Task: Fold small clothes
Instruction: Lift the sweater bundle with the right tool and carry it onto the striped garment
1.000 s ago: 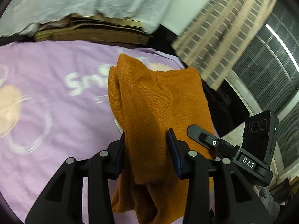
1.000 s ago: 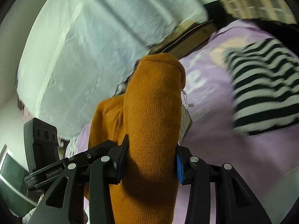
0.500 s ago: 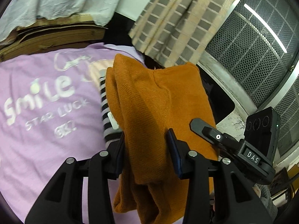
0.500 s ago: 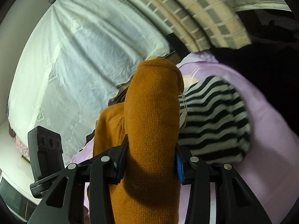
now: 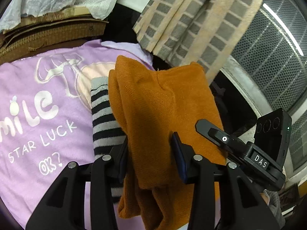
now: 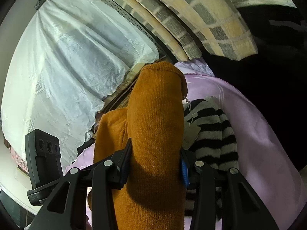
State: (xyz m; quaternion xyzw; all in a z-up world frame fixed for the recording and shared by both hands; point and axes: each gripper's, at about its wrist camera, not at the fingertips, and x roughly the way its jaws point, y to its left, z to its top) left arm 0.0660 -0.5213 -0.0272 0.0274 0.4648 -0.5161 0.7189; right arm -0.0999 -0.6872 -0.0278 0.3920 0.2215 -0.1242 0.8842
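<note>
Orange knit garment, left wrist view: we see the orange knit garment (image 5: 165, 111) bunched in thick layers between the pads of the left gripper (image 5: 151, 153), which is clamped on it at a middling width. It hangs above the purple printed blanket (image 5: 42, 103) and over the edge of the striped black-and-grey garment (image 5: 103, 122) lying there.
Right gripper, left wrist view: the right gripper (image 5: 203, 128) shows only as a black finger at the garment's right side; we cannot tell its grip from here.
Surroundings, left wrist view: a checked curtain (image 5: 193, 21) and a mesh window screen (image 5: 268, 57) stand behind.
Orange knit garment, right wrist view: we see a rounded fold of the same knit (image 6: 155, 126) rising between the pads of the right gripper (image 6: 155, 164), which is closed on it at about the same width. A paper tag (image 6: 190, 132) dangles on a string beside it, over the striped piece (image 6: 213, 134).
Handling, our judgement: we take the knit to be light, soft and limp, with a rough weave that should not slip from the pads. It will sag wherever it is unsupported, and stacked layers may slide apart.
Where to hold, our judgement: we would keep both grips on the folded edge, well apart, pinching all layers together, and keep the tag clear of the fold.
</note>
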